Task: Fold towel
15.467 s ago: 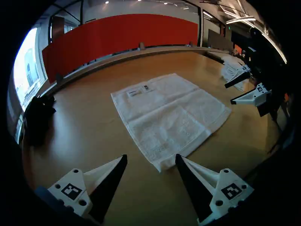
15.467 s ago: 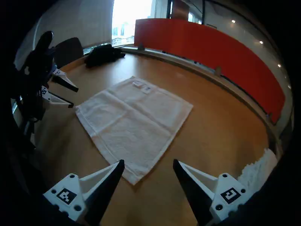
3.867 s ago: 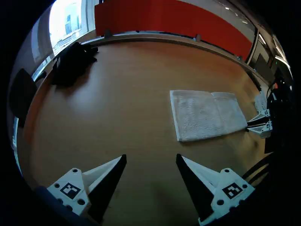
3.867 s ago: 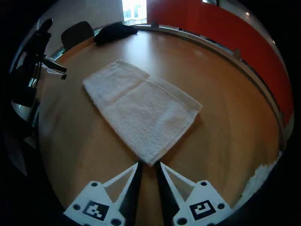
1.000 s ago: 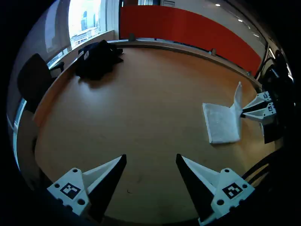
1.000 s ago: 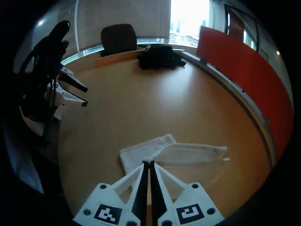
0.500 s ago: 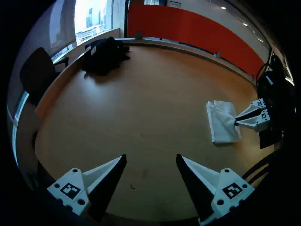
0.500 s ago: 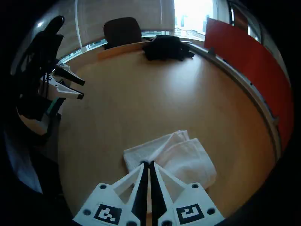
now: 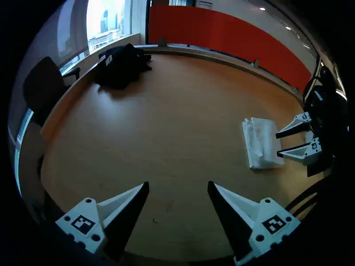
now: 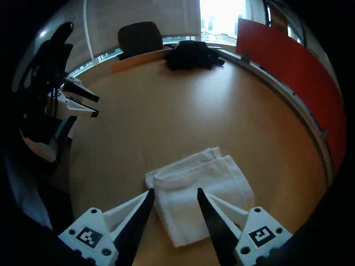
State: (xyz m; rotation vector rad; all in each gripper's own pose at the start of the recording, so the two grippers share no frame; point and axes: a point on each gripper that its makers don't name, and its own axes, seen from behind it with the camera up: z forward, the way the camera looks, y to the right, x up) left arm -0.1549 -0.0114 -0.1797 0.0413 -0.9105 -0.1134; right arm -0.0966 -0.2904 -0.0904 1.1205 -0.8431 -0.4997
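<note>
Left gripper view: dark chair [image 9: 40,86] far left, then a black bundle [image 9: 120,64], maybe a bag or a coat, too dark to tell; bare wooden table [image 9: 177,115] in the middle; towel [image 9: 262,144] far right.
Left gripper [image 9: 177,183]: wide open, holding nothing, over bare wood, well apart from the towel.
Right gripper [image 9: 278,146]: open about halfway, holding nothing, tips right at the towel's edge.
Right gripper view: left gripper [image 10: 98,107] far left, off to the side; towel [image 10: 204,190] low in the middle, part of it between the two open fingers; red wall [image 10: 288,62] on the right.
Towel place: flat on the table, near the side with the right gripper, far from the black bundle.
Towel look: white, soft and fluffy; a small thick pile of layers; top layer a bit crooked, so lower edges peek out at the far left; folds round and puffy, not sharp.
Step now: looks like the last fold is down and let go.
Next move: probably lifting the right gripper straight up and back, slowly, so no finger catches the top layer; maybe a light push to line up the crooked edges.
Task so far: nearly done, by the look of the small neat pile.
</note>
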